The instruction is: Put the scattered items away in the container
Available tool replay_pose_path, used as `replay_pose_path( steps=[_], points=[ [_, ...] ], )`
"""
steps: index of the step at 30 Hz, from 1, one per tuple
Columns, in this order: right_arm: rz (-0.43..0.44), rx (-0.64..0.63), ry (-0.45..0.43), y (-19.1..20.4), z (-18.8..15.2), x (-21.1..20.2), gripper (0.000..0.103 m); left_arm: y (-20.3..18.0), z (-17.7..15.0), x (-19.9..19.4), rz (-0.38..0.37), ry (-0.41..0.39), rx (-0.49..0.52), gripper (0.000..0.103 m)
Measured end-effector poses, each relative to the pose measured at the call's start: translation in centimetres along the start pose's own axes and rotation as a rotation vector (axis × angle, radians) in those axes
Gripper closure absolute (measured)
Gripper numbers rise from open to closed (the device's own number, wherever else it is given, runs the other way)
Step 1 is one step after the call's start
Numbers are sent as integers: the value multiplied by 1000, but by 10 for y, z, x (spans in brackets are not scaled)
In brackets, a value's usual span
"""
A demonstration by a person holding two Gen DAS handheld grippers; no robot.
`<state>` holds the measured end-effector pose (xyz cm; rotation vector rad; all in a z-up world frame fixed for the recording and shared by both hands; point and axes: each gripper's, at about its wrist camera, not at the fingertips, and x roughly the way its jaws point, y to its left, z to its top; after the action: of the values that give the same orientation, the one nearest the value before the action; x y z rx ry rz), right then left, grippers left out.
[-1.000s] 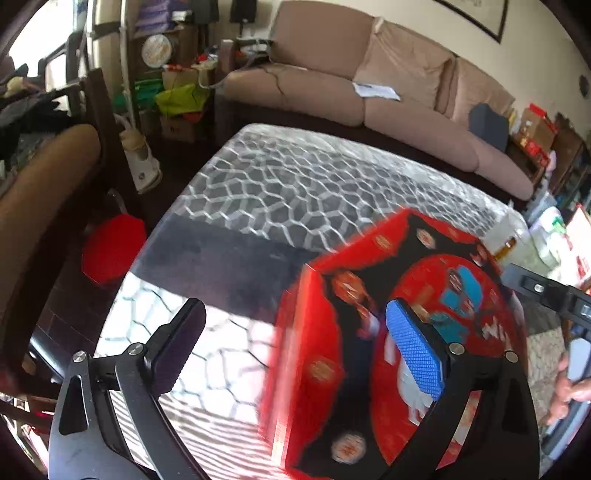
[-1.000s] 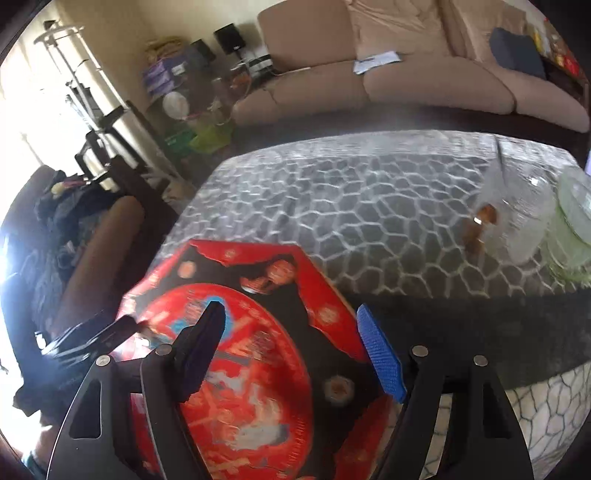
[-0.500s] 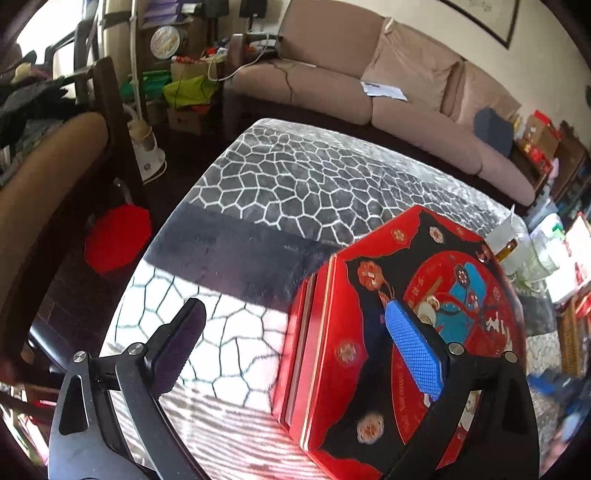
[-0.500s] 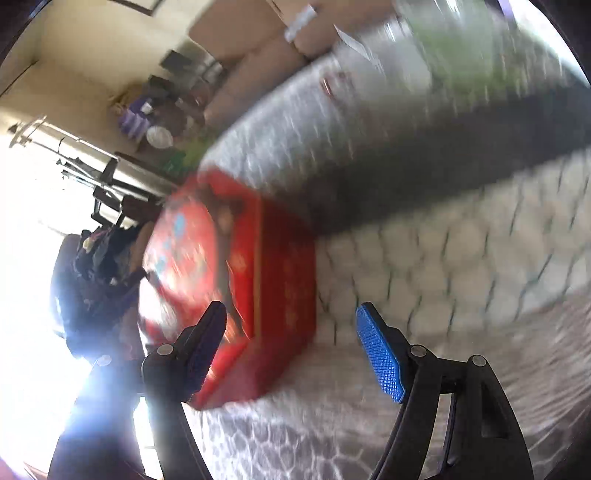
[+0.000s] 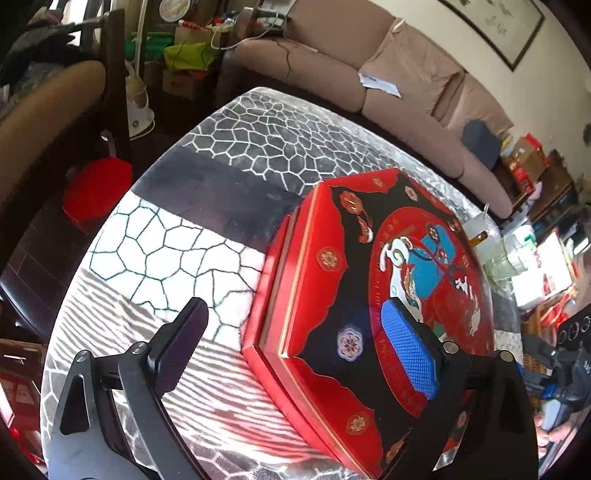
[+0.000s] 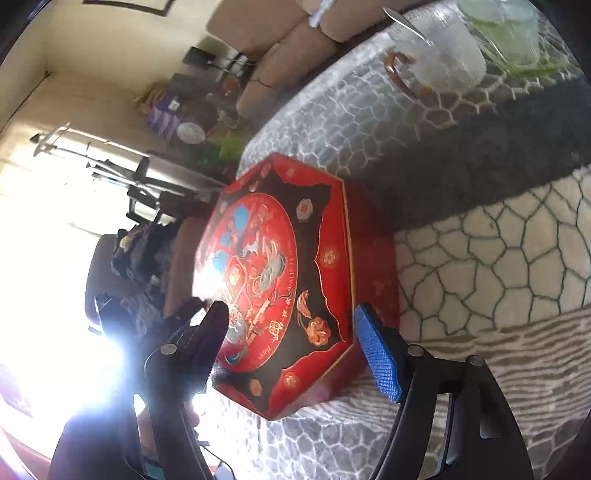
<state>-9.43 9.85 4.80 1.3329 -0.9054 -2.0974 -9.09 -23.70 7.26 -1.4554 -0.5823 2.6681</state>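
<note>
Container: red hexagonal box with a black-and-gold decorated lid point(image 5: 373, 295), seated closed on the stone-patterned tablecloth point(image 5: 236, 166), near the table's front edge.
Scattered items: none can be made out on the cloth beside the box; only a frosted glass jar with an amber handle point(image 6: 439, 55) and a green glass dish point(image 6: 506, 26) are seen at the far end, well apart.
Left gripper point(image 5: 295, 343): jaws are held wide apart, straddling the box's left edge; nothing is gripped, and the blue pad is poised over the lid.
Right gripper point(image 6: 291, 350): jaws have just been closing and are set around the near corner of the lid; whether the pads touch cannot be told, and no grip is seen.
Handling: the box is judged stiff and fairly light, with a glossy, probably slippery lid; the lid is expected to lift off as a separate piece.
Hold: the lid's rim at opposite flat sides is judged best, not the smooth top.
Risk: the base may be dragged along if the lid sticks.
</note>
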Motion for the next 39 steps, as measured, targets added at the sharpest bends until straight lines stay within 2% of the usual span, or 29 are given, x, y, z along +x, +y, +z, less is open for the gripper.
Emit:
replay_pose_path(
  steps=[2, 4, 6, 8, 10, 12, 13, 19, 22, 24, 25, 27, 29, 31, 34, 36, 39],
  points=[
    [-36, 46, 10, -20, -3, 2, 41, -1, -2, 1, -9, 7, -1, 8],
    [42, 169, 50, -49, -13, 16, 41, -3, -3, 1, -8, 7, 3, 8],
    [90, 179, 52, -52, -20, 22, 41, -3, -3, 1, -7, 11, 2, 7],
    [89, 168, 37, -46, -23, 22, 40, -4, -3, 0, -1, 14, 8, 7],
    [65, 128, 28, -36, -20, 18, 41, -5, -2, -1, 9, 12, 17, 8],
    [41, 82, 20, -26, -17, 11, 45, -6, 0, -3, 19, 6, 27, 8],
    [34, 61, 18, -21, -15, 9, 50, -6, 0, -4, 22, 4, 30, 8],
    [-112, -65, 46, 3, -14, 14, 50, -9, 3, 5, 75, 26, 66, 8],
    [-172, -120, 72, 12, -15, 18, 47, -10, 4, 9, 74, 26, 67, 6],
    [-248, -163, 83, 14, -16, 18, 41, -10, 4, 9, 63, 34, 51, 6],
    [-276, -166, 66, 11, -19, 12, 34, -12, 4, 9, 66, 37, 53, 6],
    [-312, -164, 31, 6, -19, 2, 36, -14, 3, 7, 74, 38, 64, 7],
    [-304, -194, -29, 10, -18, -13, 44, -18, 0, 2, 73, 25, 69, 8],
    [-246, -242, -57, 20, -18, -18, 44, -22, -4, -9, 65, -14, 80, 8],
    [-255, -350, -65, 43, -24, -12, 44, -36, -14, -20, 82, -52, 138, 8],
    [-319, -407, -55, 51, -28, -2, 44, -44, -21, -18, 105, -36, 170, 8],
    [-394, -427, -16, 45, -34, 16, 44, -44, -30, -9, 132, -2, 176, 6]
  ],
)
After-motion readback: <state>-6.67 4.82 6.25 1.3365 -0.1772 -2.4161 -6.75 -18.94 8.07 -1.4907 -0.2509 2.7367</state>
